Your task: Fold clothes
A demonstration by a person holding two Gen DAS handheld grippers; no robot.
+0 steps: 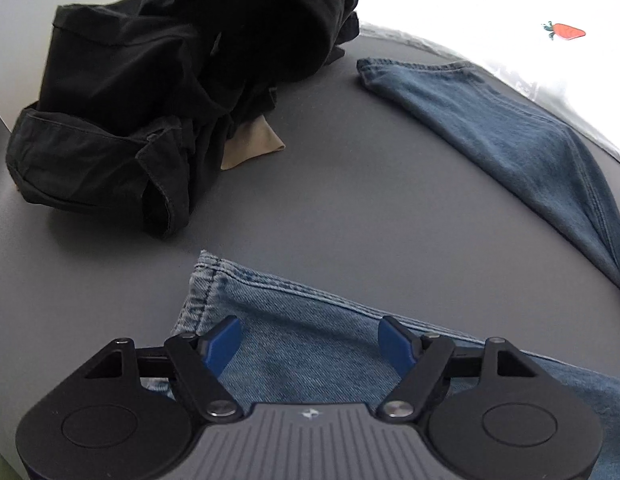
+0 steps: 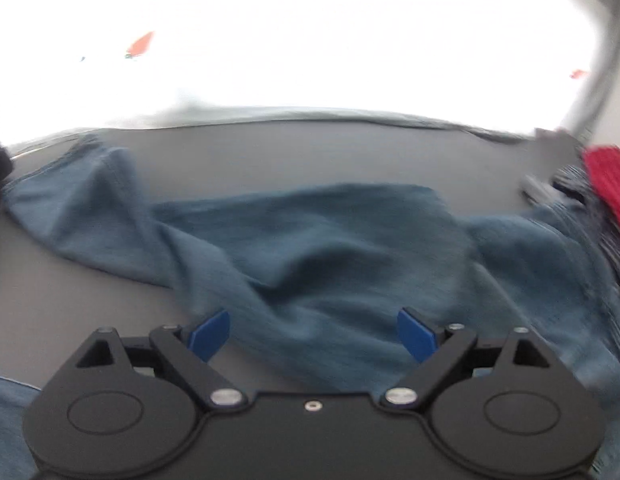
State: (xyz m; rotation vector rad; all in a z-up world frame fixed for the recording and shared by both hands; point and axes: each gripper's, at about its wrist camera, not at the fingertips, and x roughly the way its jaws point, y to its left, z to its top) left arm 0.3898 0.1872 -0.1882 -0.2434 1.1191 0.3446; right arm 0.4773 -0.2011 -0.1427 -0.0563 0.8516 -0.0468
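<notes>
Two grippers hang over a pair of blue jeans spread on a grey bench, and both have their jaws spread wide with nothing between them. The left gripper (image 1: 310, 340) hovers above the hem end of one jeans leg (image 1: 310, 344), its blue pads (image 1: 223, 340) set apart over the denim; whether they touch the cloth cannot be told. That leg's stitched hem lies just ahead of the jaws, at the left. Beyond a bare stretch of the bench (image 1: 350, 200), the other leg of the jeans (image 1: 510, 128) runs slantwise along the right, lying flat with its hem toward the far side. To the far left sits a heap of crumpled black clothing (image 1: 149, 92), with a corner of tan cloth (image 1: 249, 144) poking out from under it. Along the far right edge lies a bright white sheet (image 1: 530, 8) printed with a small red strawberry (image 1: 566, 32).

The right gripper (image 2: 314, 334) is poised over the wider, rumpled part of the jeans (image 2: 330, 248), where the fabric bunches into soft ridges; this view is blurred. Past the denim, the bench (image 2: 310, 152) shows bare, and the white sheet (image 2: 310, 40) glares behind it. At the right edge a red knitted item (image 2: 608, 188) rests beside some dark striped cloth (image 2: 578, 184), close to the jeans.
</notes>
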